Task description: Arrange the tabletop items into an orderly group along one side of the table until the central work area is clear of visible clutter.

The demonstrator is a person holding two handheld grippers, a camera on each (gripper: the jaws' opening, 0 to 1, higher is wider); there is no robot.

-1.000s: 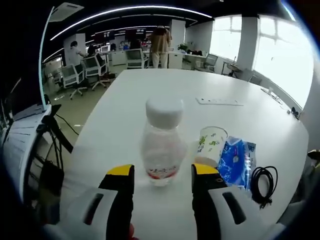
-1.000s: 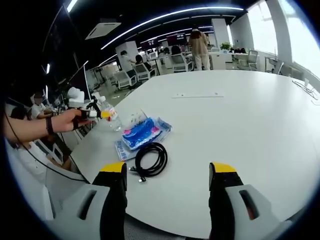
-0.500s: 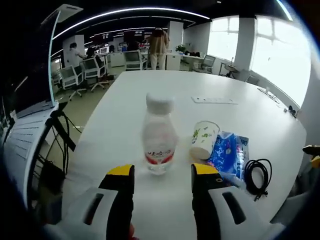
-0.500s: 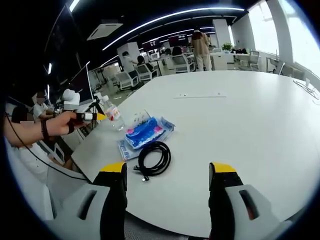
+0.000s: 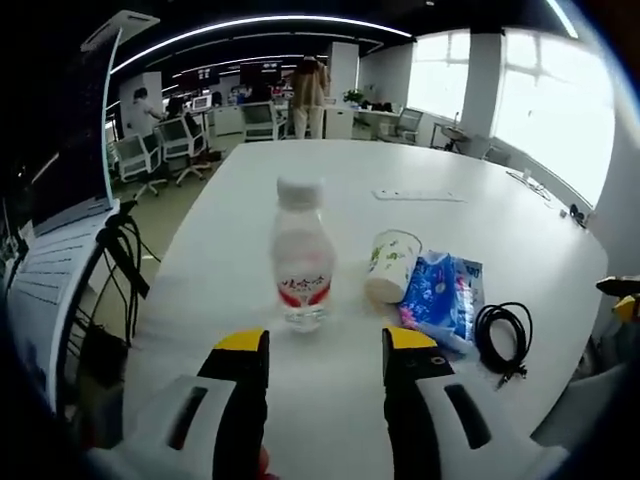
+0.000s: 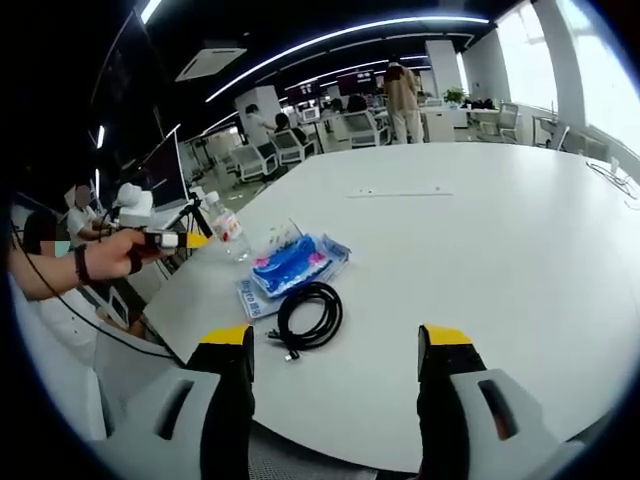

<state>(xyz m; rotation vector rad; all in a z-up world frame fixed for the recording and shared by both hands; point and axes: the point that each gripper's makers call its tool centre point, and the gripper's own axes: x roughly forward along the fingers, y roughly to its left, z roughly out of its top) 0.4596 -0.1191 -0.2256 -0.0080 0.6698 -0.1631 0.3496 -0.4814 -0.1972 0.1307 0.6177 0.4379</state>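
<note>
Fingers (image 5: 245,345) of both grippers spread apart, gripping nothing.
Along the table's (image 6: 480,230) edge: bottle (image 5: 301,260) upright, paper cup (image 5: 389,265) beside it, blue packet (image 5: 442,298), coiled black cable (image 5: 503,332).

Daylight floods in through the windows (image 5: 545,95) at my two o'clock, blown out to plain white. Curved strip lights (image 6: 340,35) glow across the dark ceiling at twelve. The white table (image 6: 480,230) is bright and evenly lit, with soft, faint shadows under the bottle (image 5: 300,260). Straight lines bow towards the edges, and the far office at eleven is slightly soft.
</note>
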